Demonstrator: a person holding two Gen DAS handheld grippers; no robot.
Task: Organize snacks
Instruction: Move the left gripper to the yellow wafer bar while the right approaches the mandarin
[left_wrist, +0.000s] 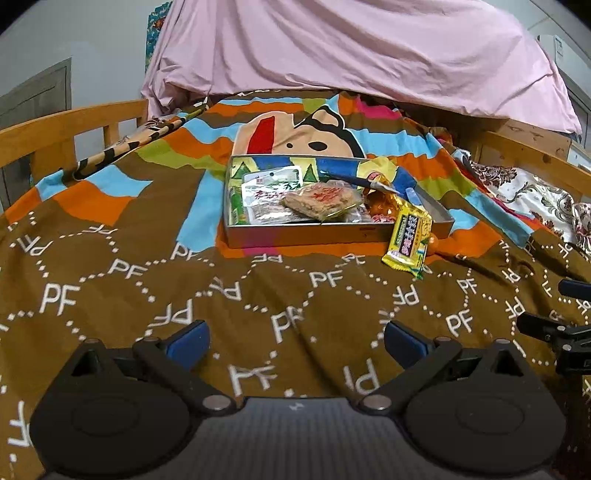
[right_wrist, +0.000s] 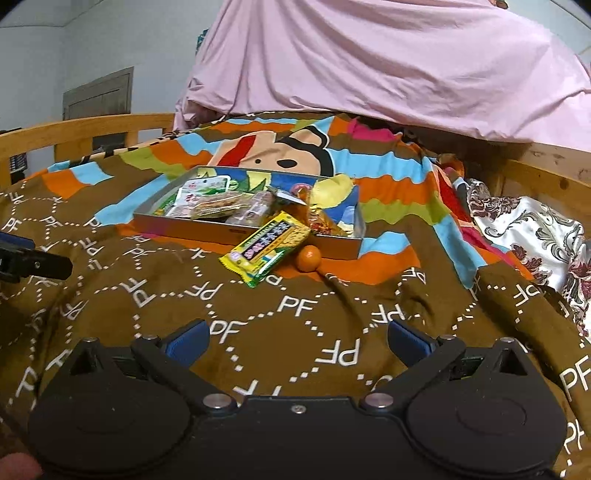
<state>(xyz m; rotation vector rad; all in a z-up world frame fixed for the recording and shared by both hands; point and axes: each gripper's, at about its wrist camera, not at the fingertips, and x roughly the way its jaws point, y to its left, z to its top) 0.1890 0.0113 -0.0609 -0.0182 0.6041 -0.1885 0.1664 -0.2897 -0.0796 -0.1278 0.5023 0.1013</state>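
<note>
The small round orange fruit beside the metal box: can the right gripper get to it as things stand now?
Probably yes. The right gripper is open and empty, and only bare brown blanket lies between it and the small round orange fruit. The yellow snack packet touches the fruit's left side, which may crowd one finger.

Both grippers are held low and level with nothing gripped, the left gripper (left_wrist: 297, 341) with its blue-padded fingers (left_wrist: 188, 341) spread wide, the right gripper (right_wrist: 297, 341) spread just as wide, side by side.
</note>
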